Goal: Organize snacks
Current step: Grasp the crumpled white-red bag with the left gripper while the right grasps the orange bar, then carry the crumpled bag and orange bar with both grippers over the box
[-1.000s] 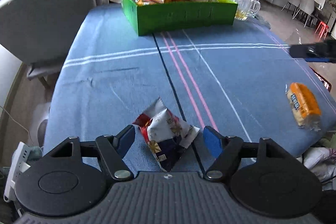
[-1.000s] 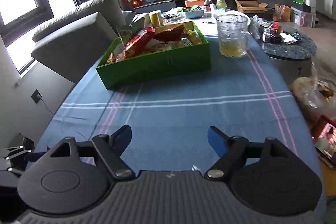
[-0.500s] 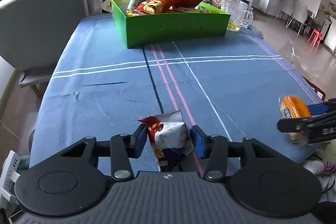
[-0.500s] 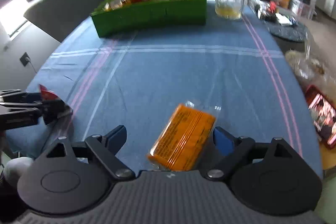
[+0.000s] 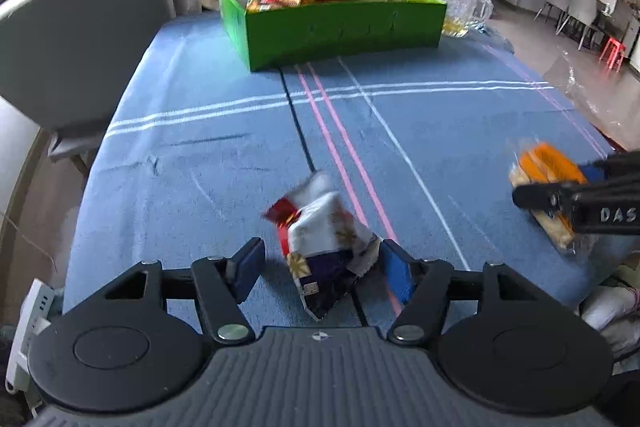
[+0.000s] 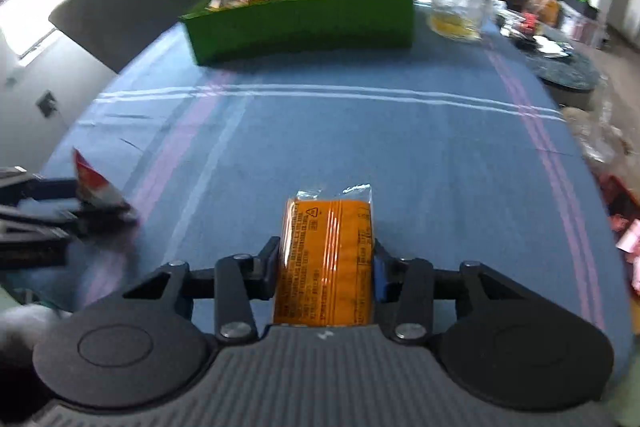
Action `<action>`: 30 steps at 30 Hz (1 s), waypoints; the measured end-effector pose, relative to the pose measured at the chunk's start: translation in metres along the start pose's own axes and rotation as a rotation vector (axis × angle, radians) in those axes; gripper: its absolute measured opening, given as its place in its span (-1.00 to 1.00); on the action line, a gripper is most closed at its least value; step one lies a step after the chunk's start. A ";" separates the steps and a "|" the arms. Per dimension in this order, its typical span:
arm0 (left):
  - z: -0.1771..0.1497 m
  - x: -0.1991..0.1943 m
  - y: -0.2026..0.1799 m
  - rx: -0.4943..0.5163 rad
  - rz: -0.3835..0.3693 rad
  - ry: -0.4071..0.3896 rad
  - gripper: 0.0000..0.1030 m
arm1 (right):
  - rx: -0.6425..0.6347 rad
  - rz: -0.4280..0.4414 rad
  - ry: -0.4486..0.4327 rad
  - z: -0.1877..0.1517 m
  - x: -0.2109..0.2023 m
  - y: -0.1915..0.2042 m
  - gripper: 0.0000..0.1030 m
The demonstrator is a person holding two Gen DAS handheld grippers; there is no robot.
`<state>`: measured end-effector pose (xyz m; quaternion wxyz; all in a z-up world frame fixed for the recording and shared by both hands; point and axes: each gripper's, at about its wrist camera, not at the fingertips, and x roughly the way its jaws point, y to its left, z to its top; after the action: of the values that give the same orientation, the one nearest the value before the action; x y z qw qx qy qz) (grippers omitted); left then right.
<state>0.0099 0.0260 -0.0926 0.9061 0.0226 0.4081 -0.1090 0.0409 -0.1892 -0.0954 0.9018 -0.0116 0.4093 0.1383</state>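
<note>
A crumpled white, red and navy snack packet (image 5: 324, 247) lies on the blue striped tablecloth (image 5: 224, 155) between the fingers of my left gripper (image 5: 322, 269). Its jaws are opening; the left pad stands clear of the packet and the right pad is just beside it. An orange cracker packet (image 6: 326, 259) sits between the fingers of my right gripper (image 6: 325, 267), whose jaws are closing, both pads against its sides. The left wrist view shows that orange packet (image 5: 540, 163) at the right table edge. The green box (image 5: 344, 31) full of snacks stands at the far end.
A glass mug (image 5: 460, 3) with yellow liquid stands right of the green box (image 6: 304, 27). A grey sofa (image 5: 80, 27) runs along the table's left side. Plastic bags and clutter (image 6: 600, 139) lie off the right edge. Potted plants line the back wall.
My left jaws squeezed the white packet half a second ago and have now spread apart from it. My right gripper came down around the orange packet and its fingers narrowed onto it.
</note>
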 end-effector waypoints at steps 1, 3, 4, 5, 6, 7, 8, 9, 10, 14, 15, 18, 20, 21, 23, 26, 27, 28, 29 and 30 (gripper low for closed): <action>0.000 0.001 0.000 -0.003 -0.001 -0.011 0.14 | -0.012 0.012 -0.016 0.004 0.000 0.005 0.62; 0.003 0.002 0.001 -0.009 -0.009 -0.016 0.02 | -0.022 0.025 -0.051 0.013 -0.002 0.015 0.62; 0.004 0.002 0.002 -0.014 -0.015 -0.019 -0.14 | -0.030 0.033 -0.062 0.017 -0.002 0.019 0.62; 0.006 0.003 0.003 -0.016 -0.023 -0.022 -0.14 | -0.037 0.039 -0.072 0.023 -0.003 0.022 0.62; 0.008 0.003 0.002 -0.017 -0.031 -0.024 -0.14 | -0.041 0.043 -0.082 0.027 -0.003 0.025 0.62; 0.010 0.002 0.001 -0.015 -0.035 -0.031 -0.15 | -0.046 0.046 -0.093 0.031 -0.004 0.027 0.62; 0.012 0.001 -0.001 -0.005 -0.036 -0.044 -0.15 | -0.049 0.050 -0.105 0.035 -0.006 0.029 0.62; 0.014 -0.002 -0.004 0.008 -0.040 -0.061 -0.15 | -0.051 0.054 -0.114 0.038 -0.007 0.030 0.62; 0.018 -0.005 -0.007 0.021 -0.045 -0.079 -0.15 | -0.051 0.057 -0.124 0.040 -0.009 0.031 0.62; 0.033 -0.015 -0.015 0.045 -0.061 -0.132 -0.16 | -0.025 0.062 -0.145 0.051 -0.011 0.026 0.62; 0.037 -0.017 -0.016 0.049 -0.060 -0.143 -0.16 | -0.016 0.062 -0.149 0.053 -0.011 0.024 0.62; 0.048 -0.019 -0.019 0.056 -0.058 -0.164 -0.16 | 0.008 0.064 -0.159 0.060 -0.011 0.019 0.62; 0.056 -0.019 -0.020 0.056 -0.057 -0.175 -0.16 | 0.007 0.066 -0.163 0.064 -0.012 0.017 0.62; 0.060 -0.019 -0.020 0.056 -0.055 -0.181 -0.16 | 0.004 0.066 -0.165 0.066 -0.013 0.016 0.62; 0.068 -0.020 -0.021 0.057 -0.050 -0.195 -0.16 | 0.001 0.067 -0.169 0.070 -0.013 0.015 0.62; 0.079 -0.018 -0.020 0.048 -0.049 -0.207 -0.16 | 0.006 0.075 -0.175 0.078 -0.012 0.013 0.62; 0.083 -0.017 -0.019 0.043 -0.049 -0.207 -0.16 | 0.008 0.077 -0.177 0.081 -0.012 0.012 0.62; 0.086 -0.016 -0.019 0.040 -0.049 -0.206 -0.15 | 0.009 0.078 -0.179 0.084 -0.011 0.011 0.62; 0.089 -0.014 -0.019 0.038 -0.046 -0.205 -0.15 | 0.010 0.078 -0.183 0.088 -0.011 0.010 0.62; 0.093 -0.013 -0.019 0.041 -0.042 -0.206 -0.15 | 0.010 0.076 -0.187 0.090 -0.011 0.009 0.62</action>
<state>0.0658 -0.0024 -0.0205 0.9401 0.0212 0.3110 -0.1378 0.0981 -0.1709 -0.0266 0.9301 0.0212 0.3244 0.1707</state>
